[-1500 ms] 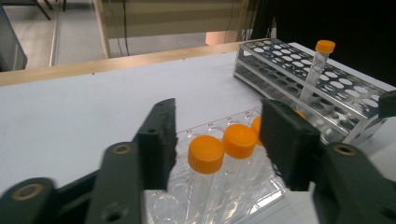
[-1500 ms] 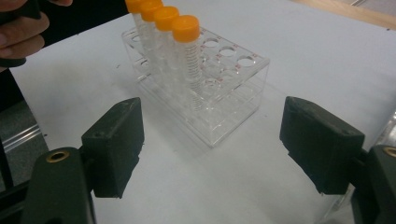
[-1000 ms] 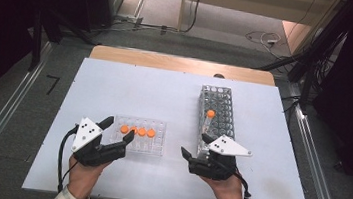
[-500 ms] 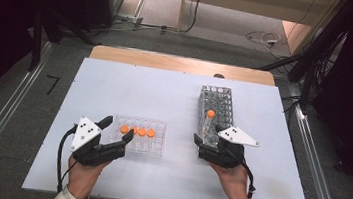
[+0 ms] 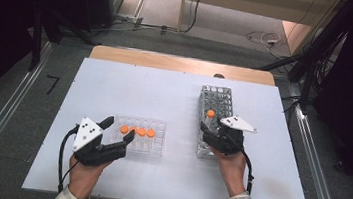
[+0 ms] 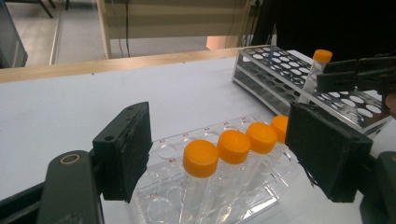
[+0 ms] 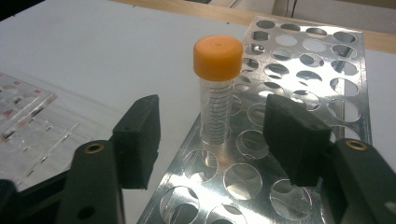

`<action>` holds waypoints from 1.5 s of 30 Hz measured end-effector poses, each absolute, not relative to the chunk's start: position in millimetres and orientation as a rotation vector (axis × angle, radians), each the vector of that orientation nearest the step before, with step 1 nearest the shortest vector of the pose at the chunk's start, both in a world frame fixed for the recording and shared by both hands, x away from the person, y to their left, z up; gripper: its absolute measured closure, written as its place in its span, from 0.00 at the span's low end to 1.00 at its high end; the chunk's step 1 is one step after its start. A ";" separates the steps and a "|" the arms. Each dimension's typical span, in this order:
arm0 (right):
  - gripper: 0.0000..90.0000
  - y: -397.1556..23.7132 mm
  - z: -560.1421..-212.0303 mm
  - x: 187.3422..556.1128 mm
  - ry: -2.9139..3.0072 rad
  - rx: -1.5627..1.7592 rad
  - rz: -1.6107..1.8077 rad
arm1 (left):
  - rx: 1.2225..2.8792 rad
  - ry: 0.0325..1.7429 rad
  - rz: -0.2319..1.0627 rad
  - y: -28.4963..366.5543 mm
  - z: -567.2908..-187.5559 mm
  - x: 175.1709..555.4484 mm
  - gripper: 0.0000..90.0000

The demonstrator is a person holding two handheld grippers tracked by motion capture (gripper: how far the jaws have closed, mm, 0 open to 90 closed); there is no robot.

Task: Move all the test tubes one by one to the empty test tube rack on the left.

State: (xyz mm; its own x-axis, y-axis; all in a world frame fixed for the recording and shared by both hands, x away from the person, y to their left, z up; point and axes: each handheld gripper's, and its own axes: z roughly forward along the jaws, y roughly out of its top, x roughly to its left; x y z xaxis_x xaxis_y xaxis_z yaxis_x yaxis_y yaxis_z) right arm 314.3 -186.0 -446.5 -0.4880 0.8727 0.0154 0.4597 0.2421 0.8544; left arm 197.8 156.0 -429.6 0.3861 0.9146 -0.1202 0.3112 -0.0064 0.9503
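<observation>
My right claw (image 7: 212, 140) is apart and has just been closing, with the orange-capped tube (image 7: 216, 88) between the pads but not yet pressed. This tube stands upright in the metal rack (image 5: 217, 96), at 12 o'clock from my right hand. I should center the pads on the clear body below the cap, close gently, then lift straight up so it does not scrape the hole. My left claw (image 6: 219, 149) is also apart, beside the four tubes (image 6: 233, 147) lying on the clear tray (image 5: 156, 150).
</observation>
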 end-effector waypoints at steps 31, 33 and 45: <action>0.79 -170.4 -442.0 324.1 2.049 1.245 1.048 | 1.546 1.131 0.686 156.3 -429.5 197.2 0.26; 0.79 -170.6 -439.9 322.9 2.044 1.238 1.054 | 1.545 1.131 0.691 155.9 -429.4 197.2 0.25; 0.79 -175.4 -424.8 315.9 2.004 1.213 1.106 | 1.554 1.136 0.693 155.3 -429.4 197.4 0.22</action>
